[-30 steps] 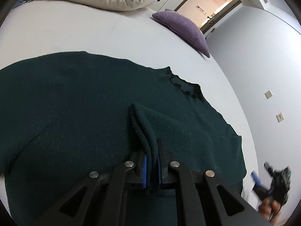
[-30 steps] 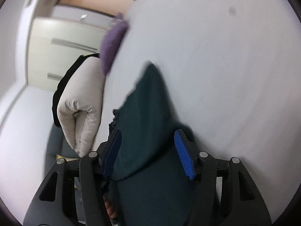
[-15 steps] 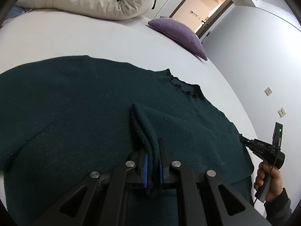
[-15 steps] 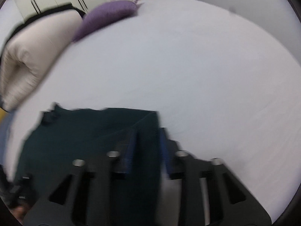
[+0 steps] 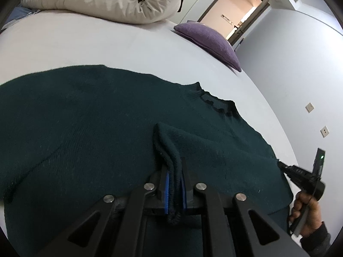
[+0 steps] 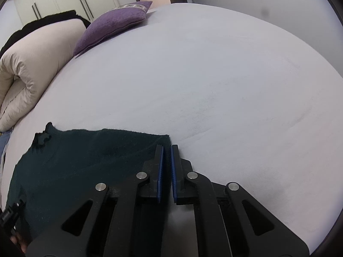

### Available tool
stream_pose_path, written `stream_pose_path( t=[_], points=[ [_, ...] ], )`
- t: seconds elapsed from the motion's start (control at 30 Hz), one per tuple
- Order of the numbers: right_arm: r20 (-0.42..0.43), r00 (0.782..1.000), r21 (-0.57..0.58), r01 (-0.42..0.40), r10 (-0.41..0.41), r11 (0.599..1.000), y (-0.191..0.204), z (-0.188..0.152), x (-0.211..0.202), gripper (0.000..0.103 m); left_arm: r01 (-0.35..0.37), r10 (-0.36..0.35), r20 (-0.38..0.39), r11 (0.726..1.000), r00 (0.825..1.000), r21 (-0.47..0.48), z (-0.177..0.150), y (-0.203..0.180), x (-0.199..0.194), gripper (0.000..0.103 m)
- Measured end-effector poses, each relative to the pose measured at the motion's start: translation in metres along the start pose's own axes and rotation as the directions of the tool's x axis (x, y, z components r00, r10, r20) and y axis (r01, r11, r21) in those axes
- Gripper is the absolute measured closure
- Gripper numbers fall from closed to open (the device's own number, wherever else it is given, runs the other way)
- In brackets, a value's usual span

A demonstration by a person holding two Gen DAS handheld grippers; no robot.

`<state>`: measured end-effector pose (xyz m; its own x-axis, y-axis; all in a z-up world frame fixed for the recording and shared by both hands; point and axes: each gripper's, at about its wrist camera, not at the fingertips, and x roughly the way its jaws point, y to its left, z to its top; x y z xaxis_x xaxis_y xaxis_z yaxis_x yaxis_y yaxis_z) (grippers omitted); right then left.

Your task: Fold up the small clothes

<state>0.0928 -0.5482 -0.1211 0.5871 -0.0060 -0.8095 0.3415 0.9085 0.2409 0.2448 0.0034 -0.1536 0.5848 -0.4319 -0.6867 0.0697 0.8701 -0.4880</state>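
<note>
Nearest in the left wrist view, the left gripper [image 5: 174,185] has its blue-padded fingers [image 5: 166,189] pinched tight on a ridge of dark green knit, a cuff or hem edge of the sweater [image 5: 85,128] that rises between the pads and hangs in a small loop below them. The sweater lies spread flat on the pale grey bed sheet [image 5: 107,47], its long axis running roughly left to right across this view. Its scalloped neckline [image 5: 216,102] sits on the far edge, right of centre, facing the far side of the bed. At the sweater's right end, the person's right hand [image 5: 304,209] grips the handle of the right gripper, whose tip reaches the garment's right edge.

In the right wrist view, the right gripper [image 6: 167,171] shows its two blue pads [image 6: 173,171] drawn close with only a thin slit between them. The sweater's corner [image 6: 165,138] lies just beside and ahead of the left pad; whether any cloth is caught in the slit cannot be told. From here the sweater stretches away to the left, the neckline at its far left end.

Farther off, a purple cushion [image 5: 210,40] rests near the bed's far edge, and a rolled beige duvet [image 5: 103,0] lies beside it. Beyond stands an open doorway [image 5: 242,19].
</note>
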Motion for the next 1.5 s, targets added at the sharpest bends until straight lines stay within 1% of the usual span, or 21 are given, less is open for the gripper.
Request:
stream_pose_path(
  t=[0.1,0.17,0.27,0.33,0.5,0.57,0.63,0.67,0.73,0.77,0.83,0.9,0.93,0.97,1.07,1.1,1.2,1.23,1.33,1.47,1.5],
  points=[
    [0.001,1.0,0.084,-0.014,0.014,0.996,-0.005,0.004,-0.018,0.091,-0.01,0.009,0.003,1.0,1.0,0.019,0.001,-0.004,0.0,0.09],
    [0.038,0.998,0.097,-0.056,0.052,0.994,0.0,0.0,-0.038,0.091,-0.027,0.026,0.007,0.999,1.0,0.046,0.004,-0.008,0.001,0.09],
    [0.006,0.997,0.017,-0.071,0.071,0.997,0.023,-0.017,-0.041,0.091,-0.028,0.028,0.009,0.998,1.0,0.05,0.004,-0.008,0.003,0.09],
    [-0.039,0.999,-0.022,-0.036,0.035,0.999,0.027,-0.031,-0.025,0.093,-0.024,0.023,0.007,0.999,1.0,0.039,0.003,-0.005,0.003,0.09],
    [-0.006,0.996,-0.032,-0.091,0.09,0.995,0.018,-0.035,-0.012,0.093,-0.05,0.048,0.028,0.997,0.998,0.052,-0.004,-0.006,-0.002,0.089],
    [-0.013,0.998,-0.032,-0.068,0.068,0.997,0.024,-0.033,-0.02,0.093,-0.045,0.043,0.032,0.998,0.999,0.042,-0.005,-0.004,-0.005,0.089],
    [0.019,0.995,-0.038,-0.098,0.099,0.994,0.025,-0.042,-0.039,0.09,-0.031,0.03,0.031,0.999,0.999,0.029,-0.005,-0.001,-0.005,0.088],
    [0.027,0.995,-0.066,-0.091,0.093,0.994,0.028,-0.044,-0.041,0.09,-0.022,0.021,0.024,1.0,0.999,0.02,-0.004,0.001,-0.004,0.087],
    [-0.04,0.999,-0.126,-0.04,0.036,0.991,0.035,-0.055,-0.021,0.084,-0.006,0.006,0.008,1.0,1.0,0.003,-0.001,0.003,-0.003,0.087],
    [-0.026,0.999,-0.149,-0.043,0.04,0.988,0.037,-0.06,-0.018,0.084,0.007,-0.007,-0.007,1.0,1.0,-0.005,0.001,0.004,-0.004,0.086],
    [-0.018,0.998,-0.115,-0.065,0.063,0.991,0.037,-0.057,-0.026,0.084,0.003,-0.003,-0.023,1.0,1.0,-0.015,0.003,0.004,-0.013,0.076],
    [0.01,0.997,-0.044,-0.074,0.075,0.996,0.035,-0.053,-0.042,0.084,-0.004,0.005,0.013,1.0,1.0,-0.025,0.004,0.009,-0.036,0.032],
    [0.042,0.996,-0.035,-0.081,0.083,0.996,0.037,-0.052,-0.054,0.081,-0.021,0.022,0.036,0.999,0.999,-0.033,0.003,0.013,-0.05,0.025],
    [0.069,0.994,-0.043,-0.083,0.086,0.996,0.044,-0.053,-0.065,0.08,-0.028,0.032,0.074,0.998,0.997,-0.049,0.002,0.022,-0.07,0.02],
    [0.101,0.985,-0.085,-0.132,0.141,0.988,0.065,-0.061,-0.095,0.068,0.01,0.007,0.135,0.992,0.991,-0.127,-0.007,0.059,-0.124,0.019],
    [0.103,0.98,-0.099,-0.16,0.17,0.982,0.076,-0.066,-0.104,0.06,0.012,0.016,0.163,0.985,0.986,-0.17,-0.012,0.076,-0.143,0.019],
    [0.091,0.953,-0.147,-0.273,0.288,0.951,0.11,-0.086,-0.129,0.049,0.005,0.081,0.234,0.938,0.969,-0.346,-0.033,0.142,-0.199,0.019],
    [0.073,0.939,-0.16,-0.32,0.335,0.934,0.128,-0.094,-0.133,0.045,0.015,0.1,0.254,0.909,0.962,-0.416,-0.042,0.166,-0.215,0.019],
    [0.017,0.892,-0.149,-0.444,0.452,0.883,0.161,-0.119,-0.148,0.031,0.087,0.145,0.313,0.779,0.939,-0.621,-0.072,0.23,-0.255,0.019],
    [-0.117,0.792,-0.049,-0.607,0.599,0.793,0.211,-0.157,-0.138,0.031,0.185,0.164,0.362,0.63,0.918,-0.754,-0.104,0.283,-0.277,0.016],
    [-0.143,0.774,-0.026,-0.626,0.617,0.779,0.221,-0.166,-0.135,0.031,0.205,0.167,0.374,0.605,0.912,-0.77,-0.108,0.289,-0.279,0.016]
  ],
)
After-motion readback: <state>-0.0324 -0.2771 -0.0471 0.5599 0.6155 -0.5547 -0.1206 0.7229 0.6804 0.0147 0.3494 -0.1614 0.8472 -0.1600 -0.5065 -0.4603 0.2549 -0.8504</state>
